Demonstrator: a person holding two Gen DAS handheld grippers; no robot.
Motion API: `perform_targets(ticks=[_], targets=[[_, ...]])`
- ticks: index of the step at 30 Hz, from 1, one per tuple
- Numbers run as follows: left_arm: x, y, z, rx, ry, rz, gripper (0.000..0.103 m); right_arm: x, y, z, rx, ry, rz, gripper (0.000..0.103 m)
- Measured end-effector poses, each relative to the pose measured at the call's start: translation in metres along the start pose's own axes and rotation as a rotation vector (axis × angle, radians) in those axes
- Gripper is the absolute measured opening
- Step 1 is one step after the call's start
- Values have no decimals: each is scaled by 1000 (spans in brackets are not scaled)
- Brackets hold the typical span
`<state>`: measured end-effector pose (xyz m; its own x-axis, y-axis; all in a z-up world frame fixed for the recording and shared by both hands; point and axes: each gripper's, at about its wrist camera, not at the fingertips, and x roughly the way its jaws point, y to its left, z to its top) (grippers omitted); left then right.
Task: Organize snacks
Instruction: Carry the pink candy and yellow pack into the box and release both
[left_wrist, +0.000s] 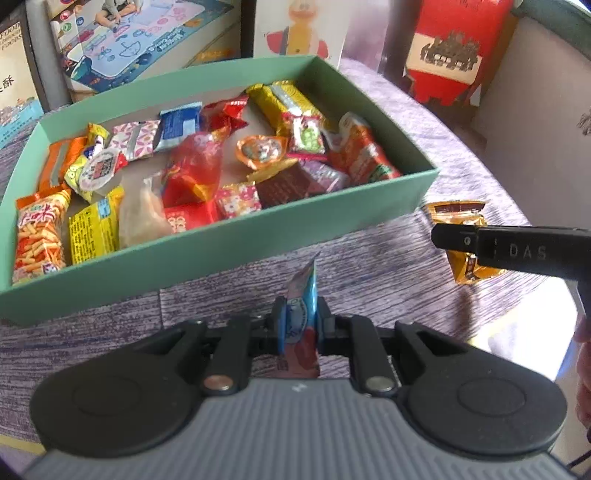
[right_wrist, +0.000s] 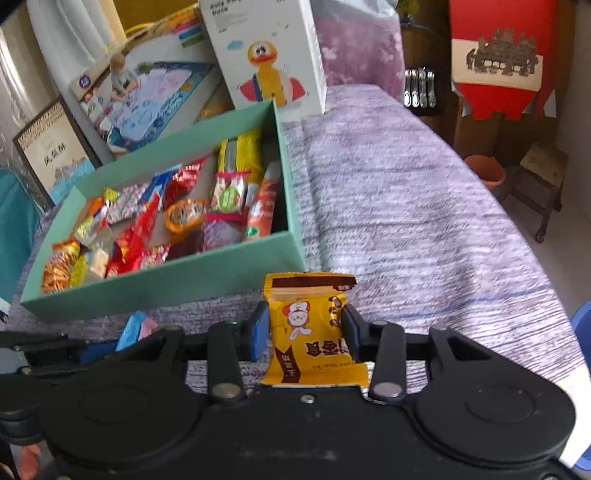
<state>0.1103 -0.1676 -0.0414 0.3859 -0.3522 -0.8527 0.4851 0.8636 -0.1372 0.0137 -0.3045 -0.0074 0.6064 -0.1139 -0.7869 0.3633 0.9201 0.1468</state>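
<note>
Purple striped cloth covers the surface (left_wrist: 369, 266) under us, with toy cartons and a red paper cutout (right_wrist: 502, 59) standing at its far side. Our left claw (left_wrist: 299, 317) is closed on a thin blue and pink snack packet (left_wrist: 304, 295), which stands on edge between the pads, its top corner poking up past the fingertips. Just ahead of that claw and reaching off to its left sits the green box (left_wrist: 221, 243), its floor crowded with mixed wrapped snacks in orange, yellow, red and pink.

Our right claw (right_wrist: 304, 328) grips a yellow snack packet (right_wrist: 306, 325) printed with a cartoon rabbit, the blue pads pressing its two sides; in the left wrist view one black finger of this claw crosses over that packet. From the right claw the green box lies ahead and to the left, its near corner just beyond the packet's top edge. To its right, bare cloth runs toward a small wooden stool (right_wrist: 539, 177) on the floor.
</note>
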Motion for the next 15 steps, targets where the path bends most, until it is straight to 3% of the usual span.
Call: perform_targets(ticks=[8,15], targets=[[-37,11,17,-31,-81,-54,15,-27,5,28,27,-57,57,40],[-55,49,55,-65,-157,-4,15,-21,42,71,-10,-83,146,40]])
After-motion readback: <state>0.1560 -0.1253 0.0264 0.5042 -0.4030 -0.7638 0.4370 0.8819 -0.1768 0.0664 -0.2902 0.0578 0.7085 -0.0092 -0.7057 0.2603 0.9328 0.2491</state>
